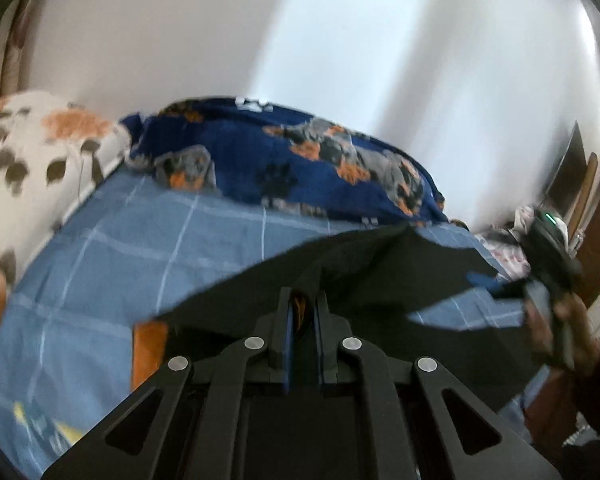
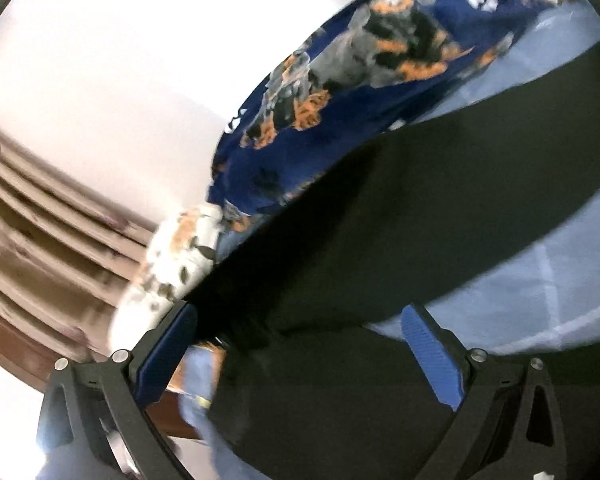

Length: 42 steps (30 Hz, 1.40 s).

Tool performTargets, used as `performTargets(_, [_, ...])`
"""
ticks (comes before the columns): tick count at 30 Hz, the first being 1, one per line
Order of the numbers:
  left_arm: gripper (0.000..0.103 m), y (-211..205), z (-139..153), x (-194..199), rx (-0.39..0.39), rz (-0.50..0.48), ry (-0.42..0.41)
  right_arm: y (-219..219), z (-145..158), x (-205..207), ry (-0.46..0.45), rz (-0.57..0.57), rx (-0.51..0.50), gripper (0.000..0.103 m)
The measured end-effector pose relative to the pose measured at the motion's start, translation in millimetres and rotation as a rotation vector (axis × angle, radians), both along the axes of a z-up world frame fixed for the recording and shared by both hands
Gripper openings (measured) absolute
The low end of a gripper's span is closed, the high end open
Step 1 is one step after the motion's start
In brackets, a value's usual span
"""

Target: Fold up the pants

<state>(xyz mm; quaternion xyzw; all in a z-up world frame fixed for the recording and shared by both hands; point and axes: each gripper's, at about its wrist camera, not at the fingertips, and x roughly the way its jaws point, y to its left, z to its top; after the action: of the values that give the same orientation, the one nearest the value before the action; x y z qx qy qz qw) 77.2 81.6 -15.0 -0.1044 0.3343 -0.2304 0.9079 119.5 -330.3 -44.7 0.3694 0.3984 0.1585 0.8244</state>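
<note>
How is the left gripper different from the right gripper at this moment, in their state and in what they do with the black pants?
The left gripper is shut on the black pants, its fingers nearly together; the right gripper is open, its fingers far apart. The left lifts the cloth above the blue checked sheet; the right only has cloth lying between its fingers. Both have black frames and blue pads.

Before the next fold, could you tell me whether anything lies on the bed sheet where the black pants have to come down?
Nothing visible does: the checked sheet ahead of the pants is bare; the dog-print blanket lies bunched along the far edge.
</note>
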Motion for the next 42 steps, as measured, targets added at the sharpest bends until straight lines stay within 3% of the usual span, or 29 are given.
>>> performTargets(6, [0.009,13.1,-24.6,-22.3,-0.072,0.048,0.101,0.1,-27.6,64.3,0.115,-0.038,0.102,0.099])
performTargets(8, [0.009,16.1,-26.8,-21.8,-0.074,0.058,0.108,-4.8,-45.5,84.7,0.19,-0.069,0.15,0.079])
performTargets(10, [0.009,18.2,-26.0,-20.4,-0.072,0.065,0.107,-8.5,-57.0,97.4,0.24,-0.085,0.192,0.024])
performTargets(11, [0.009,20.0,-25.0,-18.8,-0.07,0.072,0.104,-7.9,-61.2,98.5,0.273,-0.094,0.186,0.011])
performTargets(12, [0.009,21.2,-23.3,-17.7,-0.064,0.082,0.099,-6.9,-62.6,94.1,0.29,-0.107,0.192,0.008])
performTargets(15, [0.009,34.7,-23.9,-15.0,-0.061,0.117,0.109,-0.4,-55.1,62.8,0.258,-0.095,0.187,0.006])
performTargets(21, [0.009,56.3,-39.3,-23.8,0.001,0.147,0.166,21.0,-36.6,-44.6,0.185,0.01,0.081,0.006])
performTargets(26, [0.01,61.5,-59.7,-41.9,0.06,0.147,0.216,38.5,-63.6,-96.5,0.245,0.058,0.034,0.006])
performTargets(33, [0.012,68.2,-77.8,-53.8,0.086,0.163,0.246,48.1,-100.3,-120.1,0.332,0.071,0.051,0.006])
performTargets(36, [0.024,67.0,-76.6,-55.7,0.136,0.18,0.24,48.9,-101.4,-121.2,0.335,0.069,0.059,0.006])
performTargets(37, [0.04,69.6,-76.0,-56.6,0.153,0.202,0.244,51.2,-100.9,-120.6,0.334,0.07,0.055,0.006])
performTargets(39, [0.06,81.9,-73.9,-60.2,0.166,0.273,0.231,52.8,-102.3,-121.2,0.34,0.076,0.053,0.006])
performTargets(42, [0.061,103.1,-69.4,-62.5,0.145,0.354,0.227,52.9,-110.4,-121.5,0.359,0.071,0.061,0.005])
